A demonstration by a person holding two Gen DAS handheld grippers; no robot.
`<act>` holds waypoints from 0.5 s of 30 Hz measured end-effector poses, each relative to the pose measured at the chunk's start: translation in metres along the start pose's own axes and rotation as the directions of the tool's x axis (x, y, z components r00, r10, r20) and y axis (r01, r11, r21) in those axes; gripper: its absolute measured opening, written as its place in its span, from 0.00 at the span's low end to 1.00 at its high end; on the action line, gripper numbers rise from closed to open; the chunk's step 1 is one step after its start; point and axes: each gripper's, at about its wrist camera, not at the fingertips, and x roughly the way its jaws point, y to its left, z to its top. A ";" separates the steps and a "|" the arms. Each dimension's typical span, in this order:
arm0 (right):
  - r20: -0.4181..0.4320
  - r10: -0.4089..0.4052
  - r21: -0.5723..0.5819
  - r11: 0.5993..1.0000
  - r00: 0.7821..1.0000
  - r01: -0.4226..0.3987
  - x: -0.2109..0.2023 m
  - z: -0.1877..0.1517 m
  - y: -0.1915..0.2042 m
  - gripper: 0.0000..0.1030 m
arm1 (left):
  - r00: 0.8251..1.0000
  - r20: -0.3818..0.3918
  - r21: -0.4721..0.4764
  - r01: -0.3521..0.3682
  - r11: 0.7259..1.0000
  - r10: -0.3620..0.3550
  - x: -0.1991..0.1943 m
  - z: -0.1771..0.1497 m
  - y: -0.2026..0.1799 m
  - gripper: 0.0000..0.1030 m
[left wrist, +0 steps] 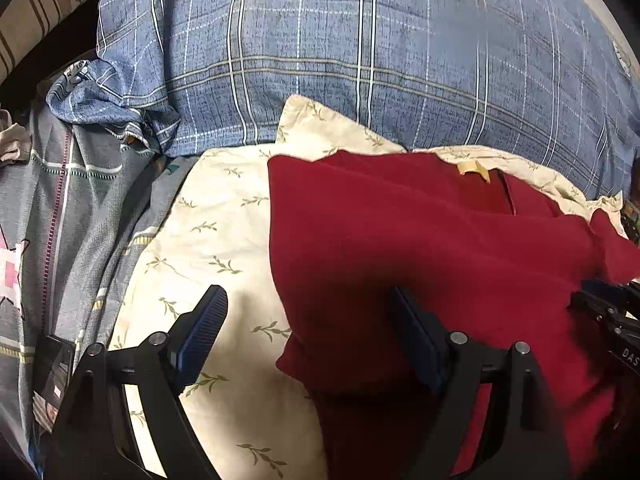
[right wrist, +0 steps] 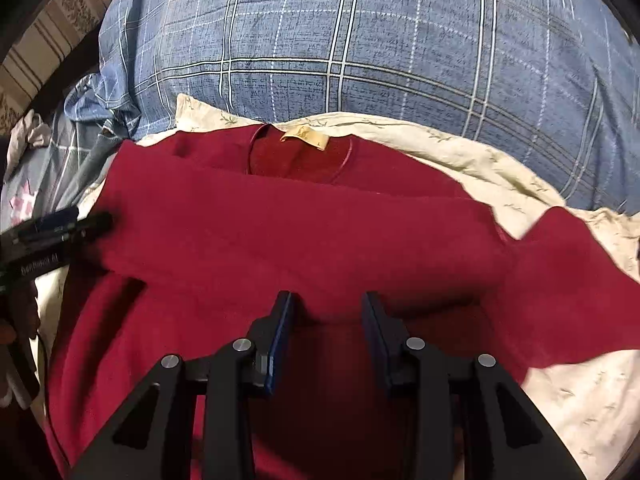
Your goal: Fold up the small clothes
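A large blue plaid pillow [right wrist: 360,40] fills the far side of the bed, its top and right edges cut off. Against its near edge lies a cream leaf-print cloth [left wrist: 224,240], which carries the red shirt [right wrist: 300,232]. The shirt is spread with the collar and tan neck label [right wrist: 306,138] toward the pillow; a fold crosses the chest, and the hem runs out of view below. The left tongs [left wrist: 304,332] stand apart, straddling the shirt's left edge, one finger over the cream cloth, the other over red fabric. The right tongs [right wrist: 328,332] stand apart over the shirt's middle, gripping nothing. Contact with the fabric cannot be judged.
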 end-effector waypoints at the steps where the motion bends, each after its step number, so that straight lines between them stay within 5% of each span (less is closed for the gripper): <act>1: 0.017 0.008 0.013 1.000 1.000 -0.008 -0.004 -0.001 -0.003 0.36 | 1.000 0.007 0.001 0.002 1.000 -0.002 -0.002 0.001 -0.001 0.81; 5: 0.092 -0.015 0.074 0.997 0.996 0.008 -0.014 -0.002 -0.019 0.61 | 0.999 0.044 0.019 0.000 1.000 -0.001 -0.009 0.001 -0.006 0.81; 9: -0.033 -0.006 0.099 0.995 0.999 0.009 0.020 -0.007 -0.029 0.62 | 1.000 0.004 0.045 0.024 0.999 -0.024 0.003 -0.002 -0.014 0.81; 15: 0.014 0.033 0.160 0.987 0.999 -0.035 0.004 -0.004 -0.043 0.62 | 0.997 -0.061 0.021 0.038 0.999 -0.036 0.022 -0.002 -0.016 0.81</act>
